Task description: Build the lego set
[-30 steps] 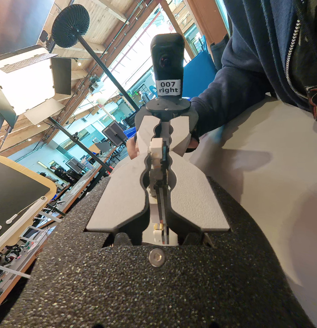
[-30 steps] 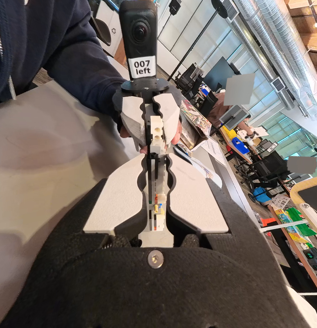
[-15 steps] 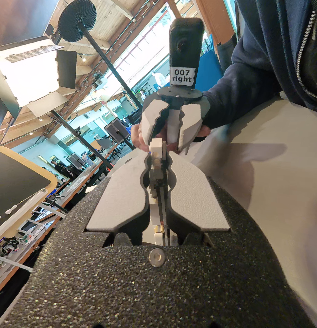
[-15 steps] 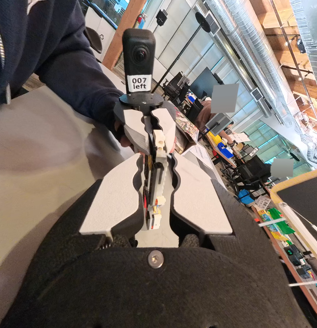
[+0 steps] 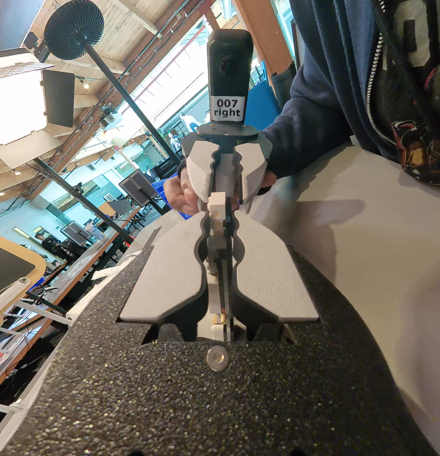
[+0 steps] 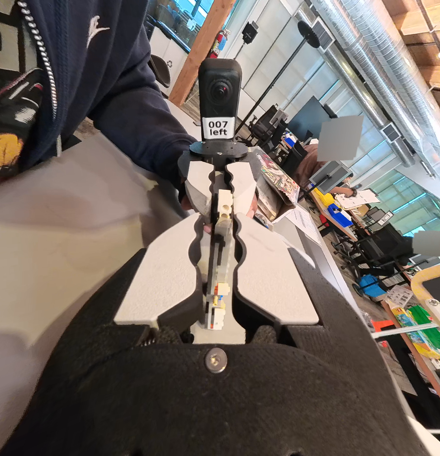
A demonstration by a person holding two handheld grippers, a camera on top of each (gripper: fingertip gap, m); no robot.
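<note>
A long, thin brick assembly (image 5: 216, 204) of white, grey and black pieces runs between my left gripper's fingers. My left gripper (image 5: 219, 217) is shut on it, both pads pressed against its sides. The right wrist view shows the same grip (image 6: 221, 204) on the white holed brick (image 6: 225, 202). My right gripper (image 6: 219, 219) faces the left one tip to tip. The assembly stands between its pads, with a sliver of a hand visible between one pad and the black plate. The left wrist view shows the right gripper (image 5: 223, 197) with its jaws apart around the brick's end.
A pale grey table (image 5: 362, 246) lies under both grippers. A person in a navy hoodie (image 5: 337, 74) holds them. A light panel (image 5: 16, 93) and stand poles rise at the left. A printed booklet (image 6: 275, 177) and papers (image 6: 302, 222) lie beyond the grippers. Less than 4 cm separates the two grippers' tips.
A second ago the right gripper was shut on the assembly's end. It opened and drew back a little, and its jaws have now narrowed around the end again. The left gripper kept its hold throughout.
</note>
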